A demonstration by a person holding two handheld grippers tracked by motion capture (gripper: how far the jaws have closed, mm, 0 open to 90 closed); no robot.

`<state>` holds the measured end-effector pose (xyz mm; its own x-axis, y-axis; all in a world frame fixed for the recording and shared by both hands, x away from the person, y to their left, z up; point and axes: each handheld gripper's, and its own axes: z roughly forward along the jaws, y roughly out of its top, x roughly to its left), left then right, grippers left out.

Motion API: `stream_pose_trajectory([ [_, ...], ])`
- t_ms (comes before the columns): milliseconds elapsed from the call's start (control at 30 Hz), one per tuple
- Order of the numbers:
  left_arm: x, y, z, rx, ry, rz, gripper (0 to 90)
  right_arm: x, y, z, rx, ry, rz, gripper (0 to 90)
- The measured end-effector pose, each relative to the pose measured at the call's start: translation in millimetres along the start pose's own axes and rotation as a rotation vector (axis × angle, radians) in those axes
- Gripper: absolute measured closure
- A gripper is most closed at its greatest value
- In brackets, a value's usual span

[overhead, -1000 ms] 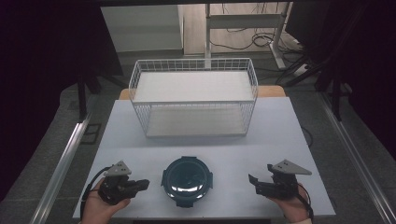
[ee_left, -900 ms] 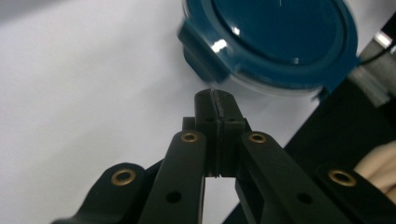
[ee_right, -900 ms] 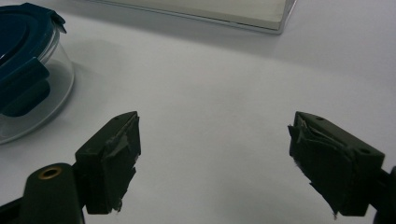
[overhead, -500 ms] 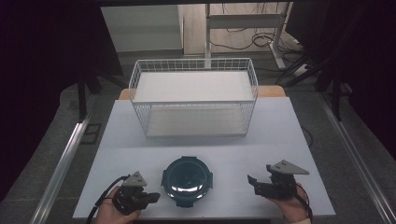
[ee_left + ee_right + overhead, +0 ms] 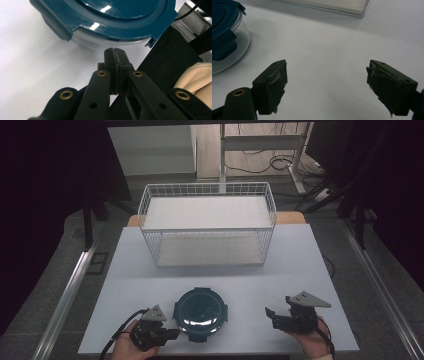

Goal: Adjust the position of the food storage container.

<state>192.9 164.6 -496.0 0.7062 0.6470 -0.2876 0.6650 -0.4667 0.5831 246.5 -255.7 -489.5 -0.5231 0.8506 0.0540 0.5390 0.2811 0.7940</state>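
Since a second ago the left tongs [image 5: 172, 334] have slid along the near edge of the tabletop [image 5: 300, 270] toward the container [image 5: 200, 308], and now sit just beside its near left rim, tips pointing at it. Seen from the left gripper view, their jaws are pressed flat together with nothing between them, the tip just short of the clear wall below the blue lid [image 5: 117, 15]. The right tongs [image 5: 271, 315] have stayed put, well off to the container's right, jaws spread wide and empty above bare white surface. Farther back, mid-tabletop, stands a white wire basket [image 5: 207, 225]. Beyond it lie a grey floor, desk legs and loose cables [image 5: 260, 167], with dark surroundings either side.
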Motion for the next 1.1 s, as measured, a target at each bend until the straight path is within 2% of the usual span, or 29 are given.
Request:
stream_pose_trajectory([
  [100,-2.1,3.2,7.7,0.024,0.001,0.010,90.0,-0.6,-0.1,-0.4,-0.003,-0.004,0.000,16.7],
  [367,-4.7,7.5,10.4,0.023,0.004,0.016,90.0,0.2,-0.1,0.2,-0.002,-0.005,0.000,16.7],
  [733,-1.9,21.5,20.9,0.010,0.021,0.011,90.0,0.0,-0.3,0.8,0.000,-0.002,0.000,17.0],
  [1100,-3.3,42.2,35.6,0.026,-0.009,0.024,90.0,-0.7,0.1,-0.4,-0.004,0.002,0.002,17.1],
])
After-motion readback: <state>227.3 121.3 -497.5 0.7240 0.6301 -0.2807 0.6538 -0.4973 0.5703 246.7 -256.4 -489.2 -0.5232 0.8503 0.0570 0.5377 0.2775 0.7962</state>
